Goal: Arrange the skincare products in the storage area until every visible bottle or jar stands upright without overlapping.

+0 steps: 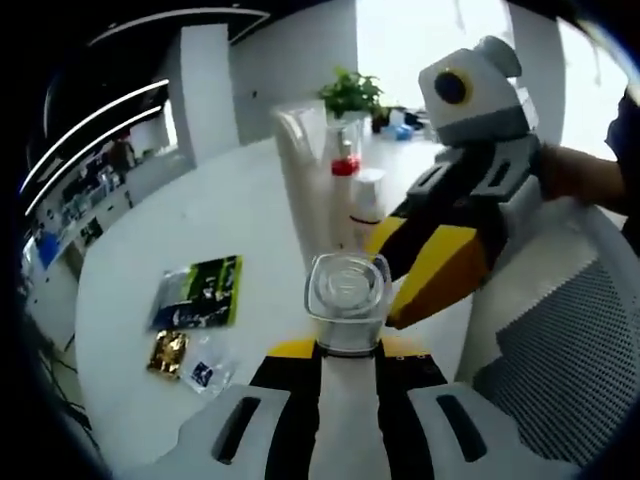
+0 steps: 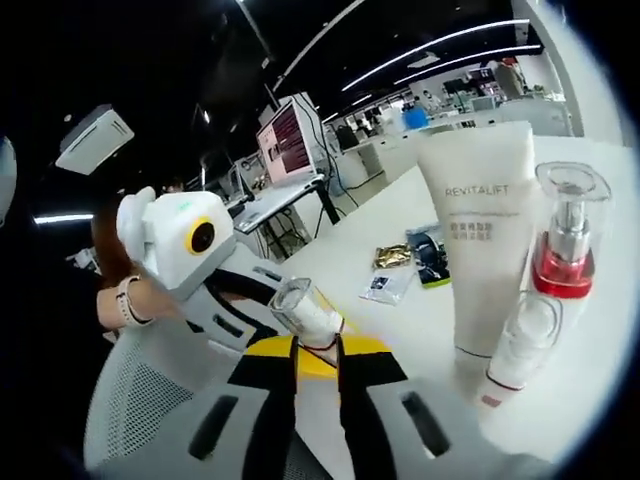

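A small white bottle with a clear cap [image 1: 346,290] sits between my left gripper's [image 1: 347,345] yellow-tipped jaws, cap end toward the camera. My right gripper [image 1: 392,290] reaches in from the right, its jaws closing on the same bottle. In the right gripper view the small bottle [image 2: 305,312] tilts up-left out of my right gripper [image 2: 318,350], toward the left gripper [image 2: 262,300]. A tall white tube [image 2: 480,230], a red pump bottle [image 2: 565,240] and a short white bottle [image 2: 520,345] stand upright together on the white table [image 1: 230,210].
Several flat sachets [image 1: 195,295] lie on the table to the left of the products. A potted plant [image 1: 350,95] stands at the far edge. A grey mesh chair [image 1: 560,340] is close on the right. A person's hand [image 2: 125,295] holds the left gripper.
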### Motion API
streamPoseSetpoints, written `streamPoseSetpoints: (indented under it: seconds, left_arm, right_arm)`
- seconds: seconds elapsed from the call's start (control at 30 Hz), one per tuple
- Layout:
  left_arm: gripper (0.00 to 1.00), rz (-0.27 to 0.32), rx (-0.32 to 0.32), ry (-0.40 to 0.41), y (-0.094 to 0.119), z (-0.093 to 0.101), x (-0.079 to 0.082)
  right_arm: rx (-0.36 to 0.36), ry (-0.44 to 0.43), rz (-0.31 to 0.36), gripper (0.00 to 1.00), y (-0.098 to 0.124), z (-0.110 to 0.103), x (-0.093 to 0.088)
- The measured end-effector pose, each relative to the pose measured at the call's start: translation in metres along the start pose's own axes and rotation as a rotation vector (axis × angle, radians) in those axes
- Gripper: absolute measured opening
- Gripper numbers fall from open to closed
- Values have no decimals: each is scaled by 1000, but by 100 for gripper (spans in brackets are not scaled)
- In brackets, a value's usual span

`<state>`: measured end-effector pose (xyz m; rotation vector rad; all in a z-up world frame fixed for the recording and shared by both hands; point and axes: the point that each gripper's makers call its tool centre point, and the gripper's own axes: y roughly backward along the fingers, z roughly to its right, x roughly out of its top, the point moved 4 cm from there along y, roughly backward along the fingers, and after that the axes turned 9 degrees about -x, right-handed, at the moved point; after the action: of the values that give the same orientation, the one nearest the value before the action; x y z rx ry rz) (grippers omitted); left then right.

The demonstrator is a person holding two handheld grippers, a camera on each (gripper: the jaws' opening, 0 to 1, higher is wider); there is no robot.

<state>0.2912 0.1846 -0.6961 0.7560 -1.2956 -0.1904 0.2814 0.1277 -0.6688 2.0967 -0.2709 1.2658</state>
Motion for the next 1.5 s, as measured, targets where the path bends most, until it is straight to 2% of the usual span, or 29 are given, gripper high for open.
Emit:
streamPoseSetpoints:
  seconds: [0.1,0.27,0.4,0.5,0.73,0.87,1.07,1.33,1.5]
  left_arm:
    - [17,-32,1,-47,-2,2,-3]
    - [17,-70,-15,-73,-6,5,-8]
    - [17,-51,-25,-35,-5,3,-7]
    - [17,-56,-20,-43,-4,3,-8]
    - [17,-58,-41,-15,-6,4,-11]
    - [18,-61,-37,-33,-5,5,-11]
    - [19,-83,-24,-104,-6,6,-11]
    - [20,-89,-13,-129,-4,7,-12]
    - [21,-71,-4,-124,-1,7,-10]
  right_arm:
    - [-12,29,-30,18,-2,0,-4]
    - [-26,44,-79,18,-4,3,-12]
    - [-24,59,-70,19,-3,2,-11]
    - [-15,64,-45,19,-2,1,-7]
    - [-8,66,-53,18,-2,0,-8]
    - [-3,75,-56,17,-3,-2,-9]
    - [-6,73,-60,16,-2,-1,-10]
    - [2,74,-75,17,-3,-3,-12]
    - [3,87,-90,18,-3,-5,-15]
